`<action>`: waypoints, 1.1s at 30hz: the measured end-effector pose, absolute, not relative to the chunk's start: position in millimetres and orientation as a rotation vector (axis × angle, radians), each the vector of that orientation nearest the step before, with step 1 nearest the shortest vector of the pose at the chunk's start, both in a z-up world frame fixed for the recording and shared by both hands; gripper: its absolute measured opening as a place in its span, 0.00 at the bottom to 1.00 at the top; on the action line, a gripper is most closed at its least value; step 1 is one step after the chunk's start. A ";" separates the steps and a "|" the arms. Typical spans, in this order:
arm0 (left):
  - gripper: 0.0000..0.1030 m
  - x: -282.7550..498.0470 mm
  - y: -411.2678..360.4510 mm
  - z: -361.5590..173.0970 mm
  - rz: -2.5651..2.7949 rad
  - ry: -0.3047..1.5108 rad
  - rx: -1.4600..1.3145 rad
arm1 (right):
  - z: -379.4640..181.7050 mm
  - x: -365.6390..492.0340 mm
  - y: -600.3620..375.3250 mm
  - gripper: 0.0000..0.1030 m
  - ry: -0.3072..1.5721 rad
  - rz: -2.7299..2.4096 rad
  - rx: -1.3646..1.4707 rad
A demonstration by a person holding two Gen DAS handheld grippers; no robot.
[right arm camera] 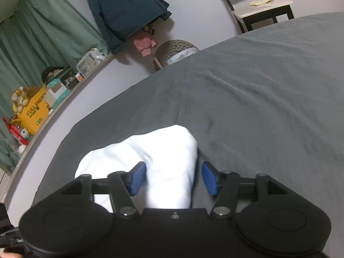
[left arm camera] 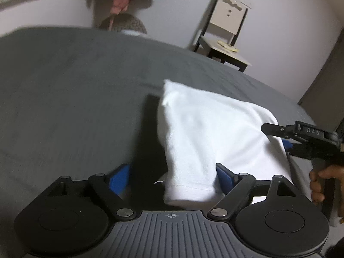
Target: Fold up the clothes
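Here, mid-fold by the look of it: white garment (left arm camera: 206,133) lying bunched on the grey bed (left arm camera: 75,90), both left gripper (left arm camera: 172,178) and right gripper (right arm camera: 169,178) standing spread around its edges, needing closing before any lifting over.

A wide bed covered with a dark grey sheet (right arm camera: 247,99) fills most of both views, its surface lightly creased. Pale lilac walls (left arm camera: 176,13) stand behind it. A dark-framed chair (left arm camera: 225,32) with a cream seat stands against the wall near a corner. A dark teal jacket (right arm camera: 122,10) hangs on the wall, beside green curtains (right arm camera: 38,38) and a cluttered ledge (right arm camera: 43,101) holding a yellow box (right arm camera: 35,109).
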State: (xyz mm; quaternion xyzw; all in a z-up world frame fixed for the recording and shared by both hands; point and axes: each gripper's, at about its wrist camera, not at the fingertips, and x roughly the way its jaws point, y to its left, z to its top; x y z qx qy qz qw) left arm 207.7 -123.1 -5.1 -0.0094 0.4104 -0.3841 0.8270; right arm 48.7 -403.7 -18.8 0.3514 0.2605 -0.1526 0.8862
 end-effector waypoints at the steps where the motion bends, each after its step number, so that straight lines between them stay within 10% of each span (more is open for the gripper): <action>1: 0.82 206.5 -120.3 -5.2 -0.820 0.874 -0.019 | -16.5 47.7 -402.1 0.56 0.543 -0.326 0.722; 7: 0.83 193.5 -102.1 1.4 -0.820 0.860 0.046 | 5.6 36.0 -380.3 0.61 0.528 -0.397 0.588; 18: 0.85 150.9 -52.5 14.8 -0.788 0.656 0.283 | 31.6 6.9 -260.1 1.00 0.449 -0.403 0.254; 33: 0.92 101.0 -48.2 -15.1 -0.811 0.580 0.335 | -15.7 -20.0 -170.8 1.00 0.576 -0.510 0.144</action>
